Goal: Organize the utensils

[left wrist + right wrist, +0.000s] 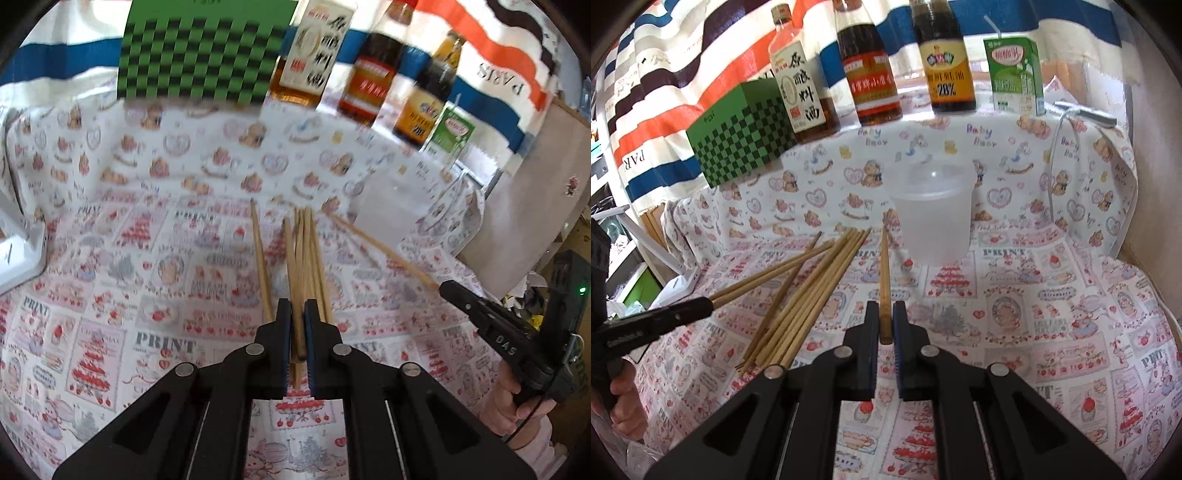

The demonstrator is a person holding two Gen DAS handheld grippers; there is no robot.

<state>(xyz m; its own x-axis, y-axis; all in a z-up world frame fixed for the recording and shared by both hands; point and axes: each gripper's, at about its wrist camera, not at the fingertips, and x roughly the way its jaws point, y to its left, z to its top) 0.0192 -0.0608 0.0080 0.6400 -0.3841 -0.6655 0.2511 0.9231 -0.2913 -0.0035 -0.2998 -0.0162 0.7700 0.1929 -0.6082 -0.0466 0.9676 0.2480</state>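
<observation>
Several bamboo chopsticks point(809, 299) lie in a loose bundle on the printed tablecloth point(1034, 295), left of a translucent plastic cup point(932, 214). My left gripper point(297, 306) is shut on a chopstick point(298, 332) above the bundle point(314, 258); whether it holds a second one I cannot tell. From the right wrist view the left gripper point(709, 304) comes in from the left, its held chopstick point(775, 271) slanting up over the pile. My right gripper point(885, 308) is shut on a single chopstick point(885, 273) that points toward the cup. It also shows at the right as the right gripper point(445, 286).
Along the back stand a green checkered box point(738, 147), three sauce bottles point(868, 74) and a green drink carton point(1015, 74). A white stand point(18, 251) sits at the table's left edge. A white cable point(1054, 155) runs down behind the cup's right side.
</observation>
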